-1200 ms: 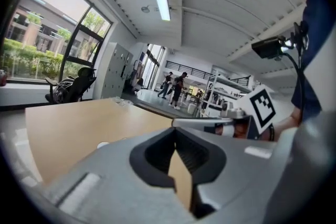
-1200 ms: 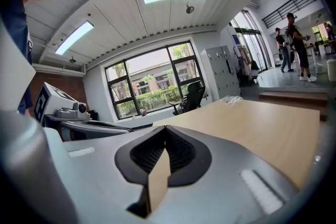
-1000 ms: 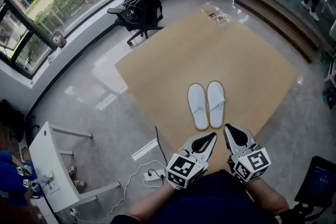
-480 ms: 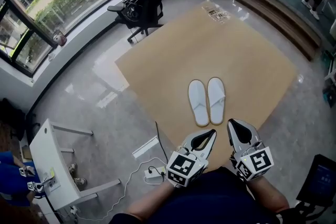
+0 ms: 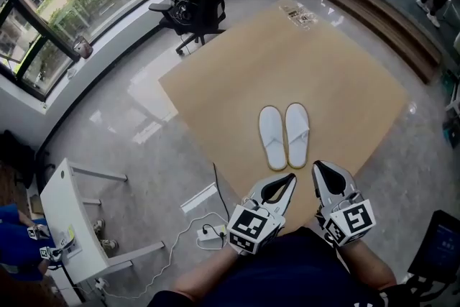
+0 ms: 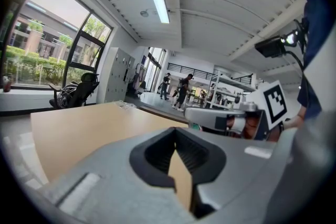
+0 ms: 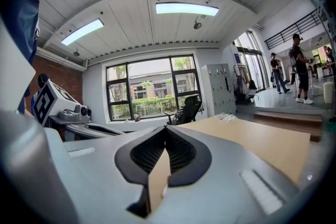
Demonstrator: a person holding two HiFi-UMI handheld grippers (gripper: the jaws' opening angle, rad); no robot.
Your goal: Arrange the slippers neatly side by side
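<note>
Two white slippers lie side by side on a tan floor mat [image 5: 237,75], toes pointing away: the left slipper [image 5: 271,136] and the right slipper [image 5: 297,133], parallel and almost touching. My left gripper [image 5: 289,177] hangs shut and empty close to my body, just short of the slippers' heels. My right gripper [image 5: 318,166] is beside it, also shut with nothing in it. In the left gripper view the left gripper [image 6: 176,136] shows its tips meeting; the right gripper view shows the same for the right gripper [image 7: 165,131]. Neither gripper view shows the slippers.
A black office chair [image 5: 198,0] stands beyond the mat's far left corner by the windows. A clear plastic bag [image 5: 298,13] lies on the mat's far corner. Wooden steps [image 5: 388,18] run at the upper right. A white table [image 5: 72,226] and a power strip [image 5: 212,237] are at the lower left.
The view has drifted slightly and both grippers have come a little closer to my body. The slippers have not moved.
</note>
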